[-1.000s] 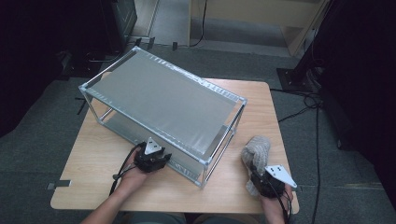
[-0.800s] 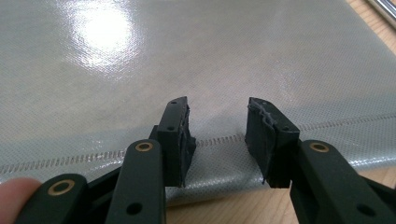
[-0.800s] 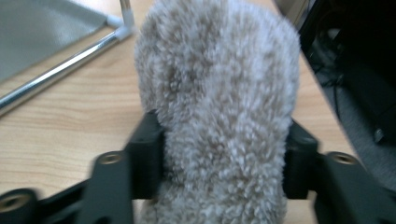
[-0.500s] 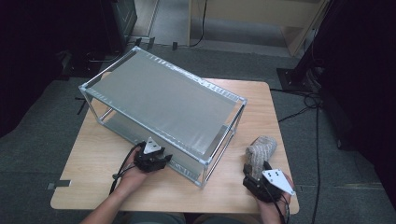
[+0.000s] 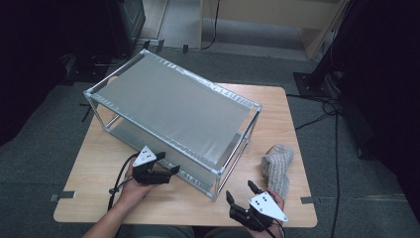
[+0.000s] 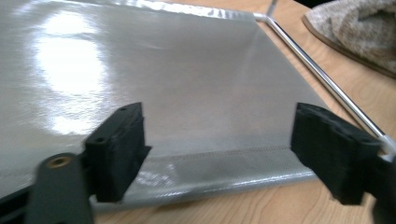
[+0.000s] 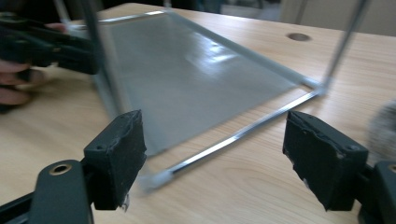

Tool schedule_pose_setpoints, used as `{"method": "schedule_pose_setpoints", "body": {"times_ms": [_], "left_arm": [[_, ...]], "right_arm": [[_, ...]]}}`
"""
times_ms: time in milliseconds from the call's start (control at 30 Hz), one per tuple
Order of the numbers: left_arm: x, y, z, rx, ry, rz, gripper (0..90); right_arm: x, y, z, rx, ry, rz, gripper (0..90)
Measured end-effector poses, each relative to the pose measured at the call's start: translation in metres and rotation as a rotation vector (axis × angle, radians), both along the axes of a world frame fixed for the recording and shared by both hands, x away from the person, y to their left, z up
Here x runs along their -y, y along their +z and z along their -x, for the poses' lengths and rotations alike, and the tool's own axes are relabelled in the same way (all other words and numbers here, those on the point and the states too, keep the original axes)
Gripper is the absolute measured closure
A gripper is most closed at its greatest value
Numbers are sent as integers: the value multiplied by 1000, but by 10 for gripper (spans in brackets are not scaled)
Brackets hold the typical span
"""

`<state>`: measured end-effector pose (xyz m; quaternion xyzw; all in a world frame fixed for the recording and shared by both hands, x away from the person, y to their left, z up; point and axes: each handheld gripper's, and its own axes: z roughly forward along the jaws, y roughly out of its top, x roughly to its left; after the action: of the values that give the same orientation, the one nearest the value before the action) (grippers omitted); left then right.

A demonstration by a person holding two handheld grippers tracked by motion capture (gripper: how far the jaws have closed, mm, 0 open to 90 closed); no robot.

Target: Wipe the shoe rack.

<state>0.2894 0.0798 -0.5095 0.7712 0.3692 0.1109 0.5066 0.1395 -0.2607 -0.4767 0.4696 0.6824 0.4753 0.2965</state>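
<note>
Two hand-held grippers in the high view, both at the near edge of the wooden counter (image 5: 277,106). Left hand-held gripper (image 5: 173,171) low beside the near long side of the metal-framed rack (image 5: 173,106), jaws just opened wide, nothing between them. Right hand-held gripper (image 5: 238,191) near the counter's front right corner, jaws likewise just opened and empty. Grey knitted sock (image 5: 276,168) flat on the counter just beyond the right hand-held gripper, right of the rack's near corner, clear of both the jaws and the frame.

Left gripper view: jaws spread far apart over the rack's glossy grey lower shelf (image 6: 154,79), gripping nothing; shelf edge directly ahead, sock (image 6: 355,28) at upper right past the frame's chrome bar.

Right gripper view: jaws wide and empty, facing the rack's lower shelf (image 7: 187,79) and corner post; left hand-held gripper (image 7: 79,56) at upper left; blurred sock edge (image 7: 384,128) at right.
</note>
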Motion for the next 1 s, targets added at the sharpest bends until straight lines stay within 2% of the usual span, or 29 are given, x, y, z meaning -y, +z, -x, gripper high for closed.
{"method": "schedule_pose_setpoints", "body": {"times_ms": [100, 200, 300, 367, 500, 667, 800, 1000], "left_arm": [[-11, 3, 1, 7, 40, 33, 129], [-23, 6, 2, 20, 84, 48, 128], [-31, 7, 4, 25, 113, 53, 128], [-37, 8, 6, 33, 130, 51, 128], [-49, 10, 8, 47, 174, 70, 128], [-63, 11, 10, 46, 217, 79, 129], [-71, 12, 10, 56, 248, 84, 129], [-81, 14, 10, 76, 295, 82, 132]], "right_arm": [[-7, 1, 3, 17, 68, -20, 214], [-13, 2, 3, 25, 119, -45, 235], [-25, 1, 1, 40, 145, -30, 327], [-31, 0, -1, 45, 154, -22, 430], [-39, -2, -7, 63, 133, 8, 632], [-35, -3, -12, 48, 140, -4, 777], [-29, -3, -16, 47, 141, -3, 814], [-16, -3, -23, 49, 84, 0, 819]]}}
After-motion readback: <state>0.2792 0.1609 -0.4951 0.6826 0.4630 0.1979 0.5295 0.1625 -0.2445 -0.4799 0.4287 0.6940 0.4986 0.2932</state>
